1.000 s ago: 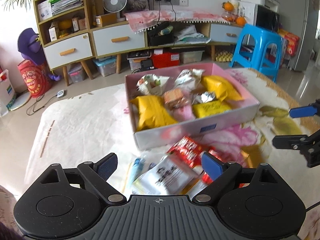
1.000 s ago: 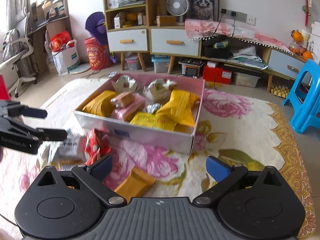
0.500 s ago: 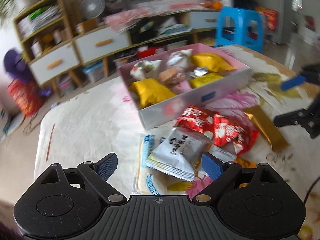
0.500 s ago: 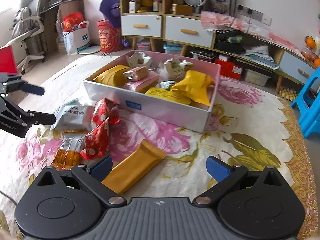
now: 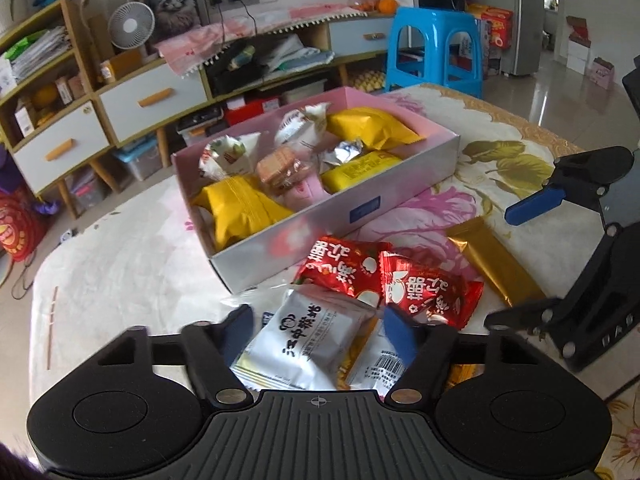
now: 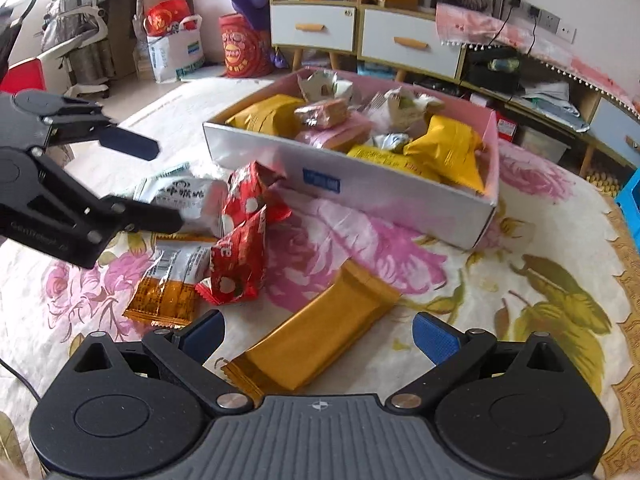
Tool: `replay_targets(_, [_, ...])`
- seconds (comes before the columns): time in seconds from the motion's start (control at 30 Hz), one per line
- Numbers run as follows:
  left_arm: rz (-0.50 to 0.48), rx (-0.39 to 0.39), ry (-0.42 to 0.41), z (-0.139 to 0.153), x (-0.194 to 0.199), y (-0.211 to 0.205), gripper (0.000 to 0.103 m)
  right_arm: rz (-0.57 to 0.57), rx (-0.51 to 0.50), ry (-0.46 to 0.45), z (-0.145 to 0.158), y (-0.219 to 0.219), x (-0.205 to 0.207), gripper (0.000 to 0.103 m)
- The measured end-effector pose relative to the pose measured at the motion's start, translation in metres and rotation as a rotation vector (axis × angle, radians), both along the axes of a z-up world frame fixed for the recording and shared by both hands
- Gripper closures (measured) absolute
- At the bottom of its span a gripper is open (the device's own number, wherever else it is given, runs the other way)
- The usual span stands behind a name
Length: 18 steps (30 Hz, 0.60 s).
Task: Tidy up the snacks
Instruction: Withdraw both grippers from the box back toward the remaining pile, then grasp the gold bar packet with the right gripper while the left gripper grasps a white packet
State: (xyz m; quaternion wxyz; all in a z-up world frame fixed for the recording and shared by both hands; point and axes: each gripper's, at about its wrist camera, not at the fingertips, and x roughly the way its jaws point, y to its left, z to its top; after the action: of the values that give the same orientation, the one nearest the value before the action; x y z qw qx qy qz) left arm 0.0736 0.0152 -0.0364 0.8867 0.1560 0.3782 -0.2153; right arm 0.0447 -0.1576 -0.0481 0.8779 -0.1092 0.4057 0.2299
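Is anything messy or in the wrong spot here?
Yes. Several snacks lie loose on the flowered cloth instead of in the pink box: a white packet, two red packets, an orange packet and a gold bar.

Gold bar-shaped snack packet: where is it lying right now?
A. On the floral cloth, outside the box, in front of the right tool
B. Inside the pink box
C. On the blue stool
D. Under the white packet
A: the gold packet lies on the floral cloth outside the pink box, between the open fingers of the right tool.
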Motion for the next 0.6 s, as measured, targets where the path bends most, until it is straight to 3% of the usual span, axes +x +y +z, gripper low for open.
replay_targets(0.07, [0.006, 0.014, 0.029, -0.005, 0.004, -0.002, 0.06, 0.022, -0.022, -0.009, -0.002, 0.004, -0.002, 0.01])
replay_targets(0.6, [0.005, 0.044, 0.082, -0.015, -0.014, 0.016, 0.06, 0.035, -0.081, -0.029, -0.002, -0.016, -0.005, 0.012])
